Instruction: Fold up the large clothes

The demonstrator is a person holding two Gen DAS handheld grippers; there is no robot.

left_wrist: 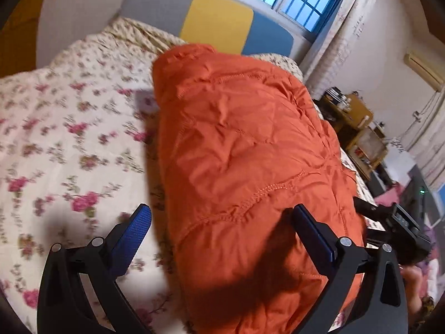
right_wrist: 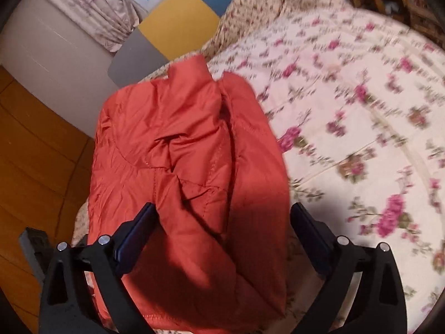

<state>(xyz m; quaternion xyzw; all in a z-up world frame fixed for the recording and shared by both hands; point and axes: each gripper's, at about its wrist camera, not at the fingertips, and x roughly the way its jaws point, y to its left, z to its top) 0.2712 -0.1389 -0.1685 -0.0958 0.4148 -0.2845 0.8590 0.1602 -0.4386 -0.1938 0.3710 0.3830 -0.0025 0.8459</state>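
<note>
An orange padded jacket [left_wrist: 244,150] lies folded into a long narrow bundle on the bed [left_wrist: 64,128], running from the near edge toward the headboard [left_wrist: 217,19] with its grey, yellow and blue panels. In the right wrist view the bundle [right_wrist: 183,167] sits along the bed's left edge, with the wooden floor [right_wrist: 30,150] just beyond it; a wide stretch of flowered bedspread [right_wrist: 361,105] lies bare to its right. In the left wrist view the bare bedspread spreads to the left of the jacket, and the bed's far side borders a crowded corner with wooden shelves [left_wrist: 358,128].

The left tool [left_wrist: 222,222] is released, its fingers spread wide above the jacket's near end and gripping nothing. The right tool [right_wrist: 222,222] is likewise released, fingers wide apart over the same end. The right tool's black body [left_wrist: 400,222] shows just beside the jacket in the left wrist view.

No readable writing or label shows on the jacket.
</note>
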